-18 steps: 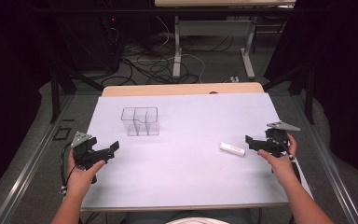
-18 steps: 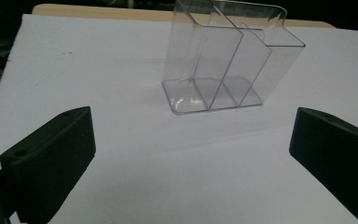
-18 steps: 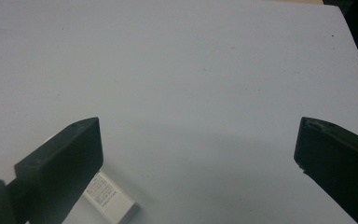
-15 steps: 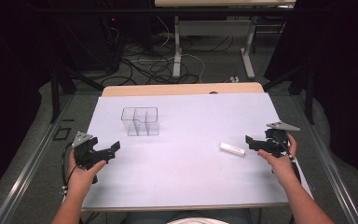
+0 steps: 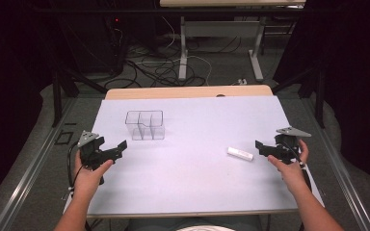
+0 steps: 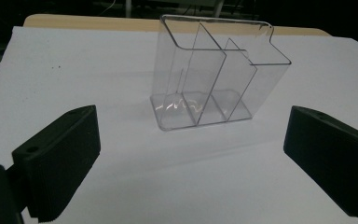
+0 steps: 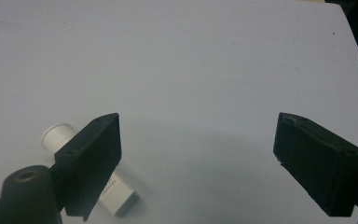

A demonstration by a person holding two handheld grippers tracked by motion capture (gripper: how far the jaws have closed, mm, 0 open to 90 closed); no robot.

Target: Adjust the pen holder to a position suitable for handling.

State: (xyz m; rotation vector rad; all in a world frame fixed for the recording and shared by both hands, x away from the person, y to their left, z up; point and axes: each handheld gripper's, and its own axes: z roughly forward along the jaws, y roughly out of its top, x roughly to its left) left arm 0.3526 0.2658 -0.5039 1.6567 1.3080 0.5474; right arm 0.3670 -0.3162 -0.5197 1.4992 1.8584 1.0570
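Here, white tube (image 5: 240, 153) flat, cap end pointing left.

Dark room, cables (image 5: 171, 67) on grey floor (image 5: 212, 72) behind table (image 5: 188, 91)

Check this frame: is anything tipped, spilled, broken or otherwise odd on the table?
Nothing stands out. The clear plastic compartment organizer stands upright and empty on the white table cover; the small white tube lies flat, apart from it.
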